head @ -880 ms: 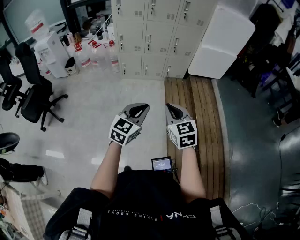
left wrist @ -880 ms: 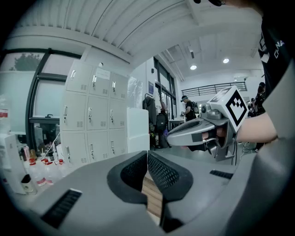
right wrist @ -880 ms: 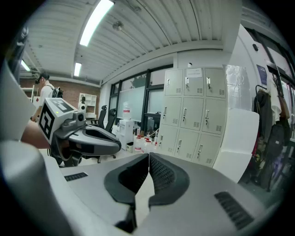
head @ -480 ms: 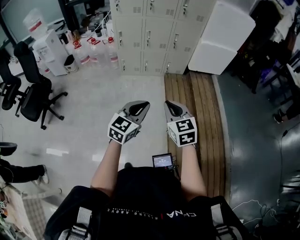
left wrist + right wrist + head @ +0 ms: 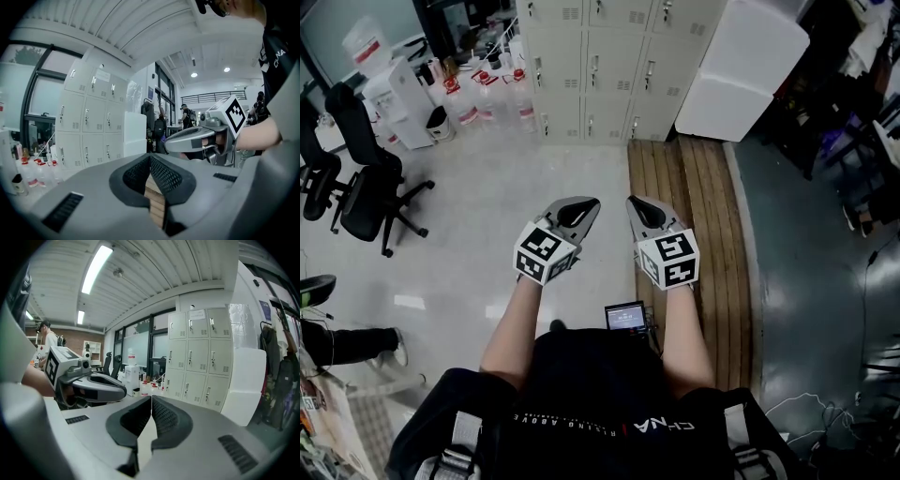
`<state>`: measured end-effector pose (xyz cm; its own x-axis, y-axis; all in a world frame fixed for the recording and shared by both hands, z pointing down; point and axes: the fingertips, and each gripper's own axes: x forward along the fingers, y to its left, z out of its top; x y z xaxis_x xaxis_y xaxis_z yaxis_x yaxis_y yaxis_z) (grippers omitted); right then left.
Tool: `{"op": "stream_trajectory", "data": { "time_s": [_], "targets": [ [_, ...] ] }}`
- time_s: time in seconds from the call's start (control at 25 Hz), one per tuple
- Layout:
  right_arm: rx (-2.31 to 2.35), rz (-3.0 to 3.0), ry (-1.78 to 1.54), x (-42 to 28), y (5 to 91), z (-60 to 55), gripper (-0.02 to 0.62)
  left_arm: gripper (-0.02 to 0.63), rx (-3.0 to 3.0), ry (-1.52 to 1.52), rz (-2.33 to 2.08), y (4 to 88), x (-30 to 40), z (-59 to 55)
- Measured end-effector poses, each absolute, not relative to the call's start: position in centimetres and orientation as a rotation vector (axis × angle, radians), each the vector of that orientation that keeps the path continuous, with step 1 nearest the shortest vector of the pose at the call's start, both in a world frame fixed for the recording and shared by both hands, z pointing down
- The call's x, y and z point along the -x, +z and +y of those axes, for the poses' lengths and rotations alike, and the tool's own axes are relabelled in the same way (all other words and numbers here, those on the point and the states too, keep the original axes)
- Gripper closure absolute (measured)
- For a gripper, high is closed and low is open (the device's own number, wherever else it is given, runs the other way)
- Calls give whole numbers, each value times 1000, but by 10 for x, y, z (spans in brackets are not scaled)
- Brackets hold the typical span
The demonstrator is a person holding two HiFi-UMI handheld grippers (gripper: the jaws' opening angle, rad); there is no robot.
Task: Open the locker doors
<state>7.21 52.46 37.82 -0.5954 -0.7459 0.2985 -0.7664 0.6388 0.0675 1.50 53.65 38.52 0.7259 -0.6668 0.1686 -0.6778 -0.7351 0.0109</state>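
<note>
A bank of beige lockers (image 5: 600,66) with small vertical handles stands at the far end of the room, all doors shut; the same lockers (image 5: 91,119) show in the left gripper view and the lockers (image 5: 199,359) in the right gripper view. My left gripper (image 5: 591,204) and right gripper (image 5: 632,202) are held side by side in front of my body, well short of the lockers. Both are shut, jaw tips together, nothing between them. In its own view the left gripper (image 5: 150,155) points toward the lockers, and so does the right gripper (image 5: 151,397).
A large white box (image 5: 741,70) leans beside the lockers at the right. Water bottles (image 5: 478,94) and a white dispenser (image 5: 398,103) stand left of them. Black office chairs (image 5: 366,178) are at the left. Wooden planks (image 5: 694,216) run along the floor under my right side.
The lockers have slid slightly up and away in the head view as the view shifted. Both grippers keep the same pose, shut and side by side.
</note>
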Motion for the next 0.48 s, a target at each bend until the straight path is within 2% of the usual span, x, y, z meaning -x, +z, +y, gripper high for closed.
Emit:
{"op": "stream_trajectory", "data": {
  "time_s": [0.48],
  "targets": [
    [-1246, -2568, 116, -82, 375, 524, 565, 586, -2856, 241, -1109, 385, -22, 537]
  ]
}}
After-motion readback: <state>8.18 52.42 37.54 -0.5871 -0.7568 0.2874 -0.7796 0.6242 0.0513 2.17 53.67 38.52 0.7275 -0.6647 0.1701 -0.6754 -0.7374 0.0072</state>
